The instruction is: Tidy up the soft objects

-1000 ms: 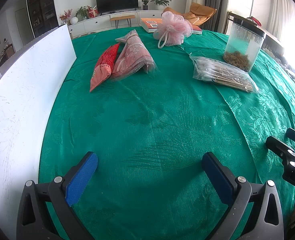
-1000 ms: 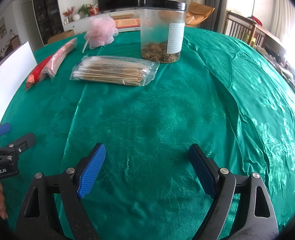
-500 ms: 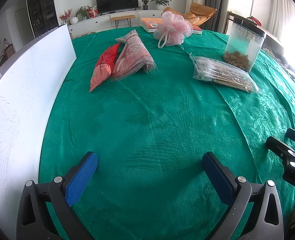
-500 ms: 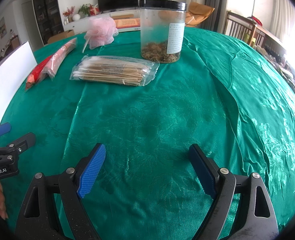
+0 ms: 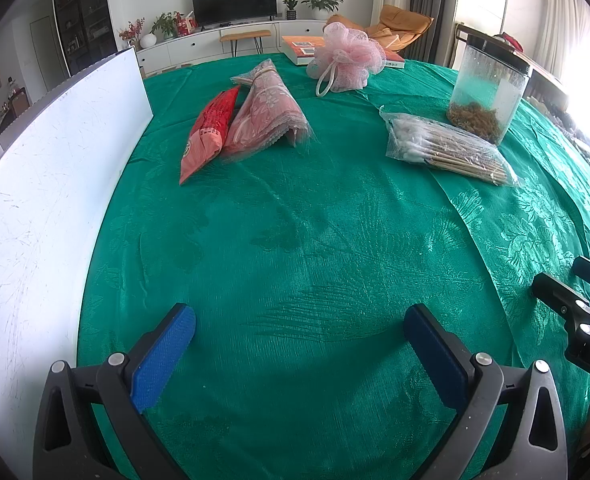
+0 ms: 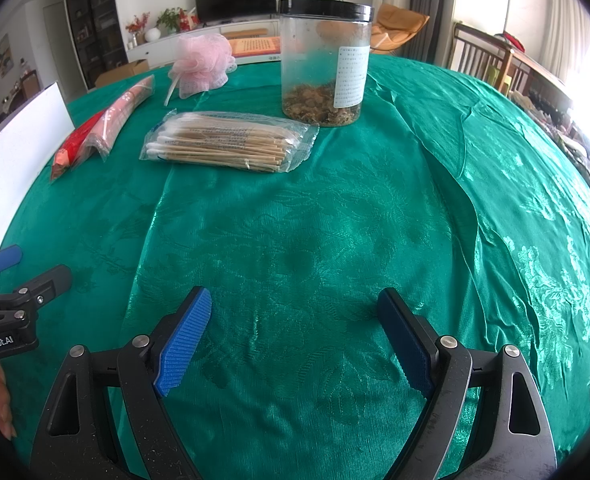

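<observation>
On the green tablecloth lie a red soft packet (image 5: 209, 132), a pink folded cloth in clear wrap (image 5: 265, 114) beside it, and a pink mesh bath puff (image 5: 345, 60) at the far side. They also show in the right wrist view: packet (image 6: 77, 146), cloth (image 6: 123, 114), puff (image 6: 203, 62). My left gripper (image 5: 299, 330) is open and empty, low over bare cloth near the front. My right gripper (image 6: 293, 316) is open and empty, to the right of the left one. All objects are far ahead of both.
A bag of cotton swabs (image 6: 227, 146) lies in front of a clear jar with a black lid (image 6: 325, 60). A large white board (image 5: 35, 200) stands along the left edge. A book (image 5: 307, 48) lies at the far edge. The cloth has folds on the right.
</observation>
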Available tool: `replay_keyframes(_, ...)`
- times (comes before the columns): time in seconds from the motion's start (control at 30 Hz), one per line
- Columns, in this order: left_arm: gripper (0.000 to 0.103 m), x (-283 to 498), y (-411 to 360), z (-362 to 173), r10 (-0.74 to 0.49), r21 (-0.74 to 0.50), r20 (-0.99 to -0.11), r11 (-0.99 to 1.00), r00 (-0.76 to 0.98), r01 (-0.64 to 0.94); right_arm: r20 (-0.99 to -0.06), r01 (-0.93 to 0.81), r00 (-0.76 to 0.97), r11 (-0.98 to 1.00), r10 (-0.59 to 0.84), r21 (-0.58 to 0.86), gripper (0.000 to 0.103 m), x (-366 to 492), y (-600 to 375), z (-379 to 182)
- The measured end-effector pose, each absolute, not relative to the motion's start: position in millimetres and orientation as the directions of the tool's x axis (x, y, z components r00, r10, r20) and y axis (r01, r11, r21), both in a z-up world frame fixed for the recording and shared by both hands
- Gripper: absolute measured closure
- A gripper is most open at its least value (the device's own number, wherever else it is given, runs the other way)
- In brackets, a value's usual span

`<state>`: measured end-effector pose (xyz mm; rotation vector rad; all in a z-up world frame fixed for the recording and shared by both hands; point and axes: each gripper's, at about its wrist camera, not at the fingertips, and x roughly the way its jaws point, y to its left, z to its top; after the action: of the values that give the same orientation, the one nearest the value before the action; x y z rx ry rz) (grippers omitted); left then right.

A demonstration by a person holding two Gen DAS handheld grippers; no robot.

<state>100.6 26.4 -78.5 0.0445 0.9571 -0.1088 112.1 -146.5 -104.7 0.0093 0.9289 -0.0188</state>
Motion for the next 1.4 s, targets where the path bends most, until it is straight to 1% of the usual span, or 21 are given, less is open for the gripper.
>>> replay_keyframes(0.43, 0.000, 100.6, 26.5, -78.4, -0.073, -0.010, -0.818, 0.994, 0.571, 0.112, -0.801, 0.015, 0.598, 1.000, -0.004, 0.007, 0.015, 112.7, -145.9, -105.2)
replay_keyframes(0.53, 0.000, 100.7, 26.6, -78.4, -0.073, -0.010, -0.818, 0.994, 0.571, 0.112, -0.809, -0.010, 0.588, 1.000, 0.020, 0.018, 0.016, 110.8, -147.3, -101.9)
replay_keyframes(0.57, 0.000, 100.7, 26.7, -78.4, -0.073, -0.010, -0.818, 0.994, 0.571, 0.112, -0.797, -0.026, 0.602, 0.999, 0.046, 0.038, 0.016, 111.4, -148.4, -96.5)
replay_keyframes(0.6, 0.000, 100.7, 26.7, -78.4, -0.072, -0.010, -0.818, 0.994, 0.571, 0.112, -0.777, -0.053, 0.625, 0.997, 0.076, 0.055, 0.016, 115.1, -148.6, -88.8)
replay_keyframes(0.67, 0.000, 100.5, 26.9, -78.3, -0.072, -0.010, -0.818, 0.994, 0.571, 0.111, -0.764, -0.135, 0.637, 0.991, 0.105, 0.023, 0.016, 136.5, -141.8, -73.1)
replay_keyframes(0.73, 0.000, 100.6, 26.9, -78.3, -0.072, -0.010, -0.818, 0.994, 0.571, 0.111, -0.785, -0.300, 0.595, 0.954, 0.173, -0.017, 0.016, 168.3, -125.8, -63.4)
replay_keyframes(0.8, 0.000, 100.6, 26.9, -78.3, -0.072, -0.010, -0.818, 0.994, 0.571, 0.111, -0.827, -0.469, 0.519, 0.881, 0.216, -0.065, 0.016, 198.5, -105.3, -64.7)
replay_keyframes(0.87, 0.000, 100.6, 26.9, -78.3, -0.072, -0.010, -0.818, 0.994, 0.571, 0.111, -0.861, -0.563, 0.477, 0.814, 0.178, -0.144, 0.016, 223.2, -87.7, -74.3)
replay_keyframes(0.93, 0.000, 100.6, 26.9, -78.3, -0.072, -0.010, -0.818, 0.994, 0.571, 0.111, -0.876, -0.602, 0.465, 0.771, 0.127, -0.208, 0.016, 243.3, -76.8, -86.9)
replay_keyframes(1.0, 0.000, 100.6, 26.5, -78.3, -0.071, -0.010, -0.818, 0.994, 0.571, 0.111, -0.886, -0.594, 0.456, 0.771, 0.088, -0.229, 0.016, 260.3, -72.8, -98.7)
replay_keyframes(1.07, 0.000, 101.3, 27.1, -78.5, -0.071, -0.010, -0.818, 0.994, 0.571, 0.111, -0.897, -0.572, 0.418, 0.809, 0.147, -0.134, 0.017, 268.0, -79.3, -99.2)
replay_keyframes(1.1, 0.000, 101.4, 26.7, -78.4, -0.071, -0.009, -0.818, 0.994, 0.571, 0.111, -0.906, -0.552, 0.386, 0.830, 0.172, -0.078, 0.018, 268.3, -83.3, -100.9)
replay_keyframes(1.13, 0.000, 101.4, 26.7, -78.5, -0.071, -0.009, -0.818, 0.994, 0.571, 0.111, -0.904, -0.532, 0.391, 0.844, 0.177, -0.065, 0.019, 263.7, -86.0, -100.1)
replay_keyframes(1.17, 0.000, 101.4, 26.6, -78.4, -0.071, -0.009, -0.818, 0.994, 0.571, 0.111, -0.898, -0.519, 0.405, 0.852, 0.171, -0.072, 0.031, 255.9, -87.8, -98.4)
replay_keyframes(1.2, 0.000, 101.5, 26.6, -78.4, -0.071, -0.009, -0.818, 0.994, 0.571, 0.111, -0.894, -0.500, 0.419, 0.862, 0.162, -0.078, 0.040, 247.2, -90.9, -96.2)
replay_keyframes(1.23, 0.000, 101.5, 26.7, -78.3, -0.071, -0.009, -0.818, 0.994, 0.571, 0.111, -0.893, -0.473, 0.416, 0.879, 0.170, -0.053, 0.048, 238.6, -96.5, -93.7)
replay_keyframes(1.3, 0.000, 101.5, 26.7, -78.4, -0.071, -0.009, -0.818, 0.994, 0.571, 0.110, -0.884, -0.402, 0.425, 0.915, 0.193, 0.007, 0.054, 218.7, -112.0, -88.7)
replay_keyframes(1.37, 0.000, 101.5, 26.7, -78.4, -0.071, -0.009, -0.818, 0.994, 0.571, 0.111, -0.870, -0.331, 0.455, 0.943, 0.189, 0.032, 0.062, 194.8, -128.6, -84.8)
replay_keyframes(1.4, 0.000, 101.5, 26.6, -78.5, -0.071, -0.009, -0.818, 0.994, 0.571, 0.111, -0.863, -0.288, 0.470, 0.957, 0.184, 0.048, 0.063, 181.4, -138.6, -82.8)
